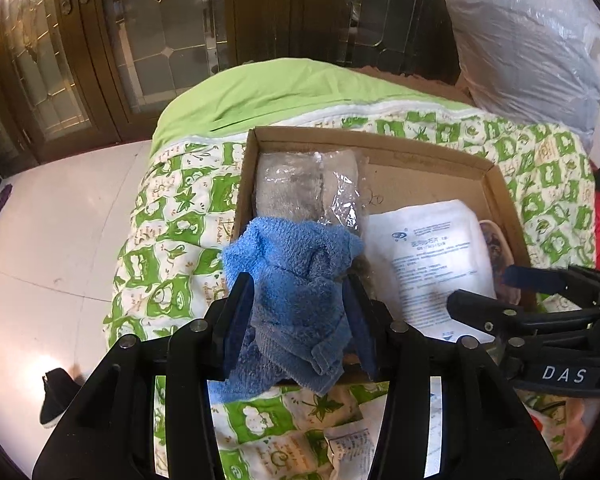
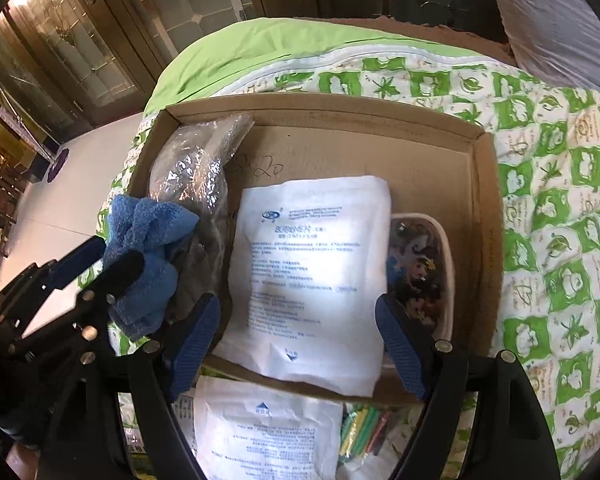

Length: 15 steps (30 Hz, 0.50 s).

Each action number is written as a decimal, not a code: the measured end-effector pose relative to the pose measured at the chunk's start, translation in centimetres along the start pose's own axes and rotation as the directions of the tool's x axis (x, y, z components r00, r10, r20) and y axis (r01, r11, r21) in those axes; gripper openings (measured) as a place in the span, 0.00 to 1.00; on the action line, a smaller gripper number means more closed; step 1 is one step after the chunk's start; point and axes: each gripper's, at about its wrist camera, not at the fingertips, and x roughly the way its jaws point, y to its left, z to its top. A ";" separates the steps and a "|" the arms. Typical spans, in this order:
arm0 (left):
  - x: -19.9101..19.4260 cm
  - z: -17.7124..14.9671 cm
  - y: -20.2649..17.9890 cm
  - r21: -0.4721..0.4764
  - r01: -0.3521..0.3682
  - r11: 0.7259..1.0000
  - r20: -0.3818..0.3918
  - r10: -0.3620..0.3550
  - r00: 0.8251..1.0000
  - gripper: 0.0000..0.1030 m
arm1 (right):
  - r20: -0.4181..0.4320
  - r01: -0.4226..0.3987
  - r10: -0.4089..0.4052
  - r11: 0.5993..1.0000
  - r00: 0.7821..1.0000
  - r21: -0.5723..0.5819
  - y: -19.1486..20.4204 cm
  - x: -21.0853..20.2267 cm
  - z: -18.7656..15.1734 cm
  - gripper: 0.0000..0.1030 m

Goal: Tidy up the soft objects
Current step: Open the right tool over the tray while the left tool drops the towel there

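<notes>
A blue towel (image 1: 300,276) lies bunched over the near left corner of the cardboard box (image 1: 380,148), partly on a grey towel in clear plastic (image 1: 300,184). My left gripper (image 1: 296,304) stands over the blue towel (image 2: 152,240) with a finger on each side. The side view shows a gap between them, so the pads do not squeeze it. My right gripper (image 2: 300,344) is open wide above a white printed packet (image 2: 312,264) that lies flat in the box (image 2: 320,108). A patterned pouch (image 2: 420,264) lies right of the packet.
The box rests on a bed with a green and white quilt (image 2: 548,208). A second white packet (image 2: 268,428) and a bundle of coloured sticks (image 2: 360,424) lie outside the box's near wall. A large bagged pillow (image 1: 528,40) is at the back right, with white floor (image 1: 60,240) to the left.
</notes>
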 end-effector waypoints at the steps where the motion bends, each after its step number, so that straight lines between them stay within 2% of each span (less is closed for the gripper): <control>1: -0.3 -0.2 0.1 -0.005 0.002 1.000 0.001 -0.002 1.000 0.45 | 0.000 0.000 0.000 1.000 1.000 0.003 -0.3 -0.2 -0.2 0.78; 6: -1.8 -1.8 0.2 -0.022 0.015 1.000 -0.006 -0.015 1.000 0.45 | 0.006 -0.001 0.001 0.999 1.000 0.037 -2.4 -1.6 -1.3 0.78; 10: -2.1 -3.4 -0.2 -0.039 0.037 0.999 -0.051 -0.039 0.998 0.45 | -0.008 -0.004 0.004 0.998 1.000 0.061 -3.6 -2.3 -2.7 0.79; 15: -2.7 -5.5 -1.6 -0.005 0.003 1.000 -0.071 -0.004 0.997 0.45 | -0.037 -0.006 0.010 0.997 0.999 0.082 -4.6 -2.3 -4.8 0.79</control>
